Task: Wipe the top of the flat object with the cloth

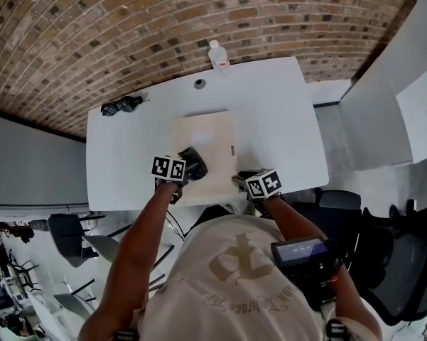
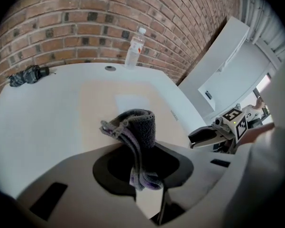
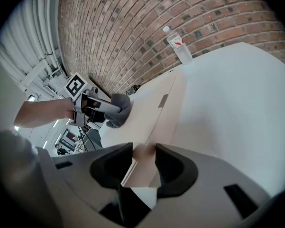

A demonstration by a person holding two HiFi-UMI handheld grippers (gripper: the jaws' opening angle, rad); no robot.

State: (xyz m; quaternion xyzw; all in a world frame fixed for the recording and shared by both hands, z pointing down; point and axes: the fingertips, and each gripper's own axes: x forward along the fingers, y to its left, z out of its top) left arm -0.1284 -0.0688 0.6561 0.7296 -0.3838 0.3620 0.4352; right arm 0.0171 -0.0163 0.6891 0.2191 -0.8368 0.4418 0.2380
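A flat beige board (image 1: 213, 137) lies in the middle of the white table (image 1: 284, 112). A grey cloth (image 1: 192, 160) rests on the board's near left part, and my left gripper (image 1: 188, 169) is shut on it. In the left gripper view the cloth (image 2: 137, 132) stands folded up out of the jaws over the board (image 2: 114, 113). My right gripper (image 1: 243, 181) is at the board's near right corner. In the right gripper view (image 3: 143, 158) the board's edge (image 3: 156, 113) fills the gap between the jaws. The left gripper (image 3: 109, 109) and the cloth (image 3: 116, 109) show there too.
A clear water bottle (image 1: 219, 57) stands at the table's far edge by the brick wall. A dark bundle (image 1: 121, 105) lies at the far left corner, and a small round cap (image 1: 200, 84) sits near the bottle. Office chairs (image 1: 355, 212) stand behind me.
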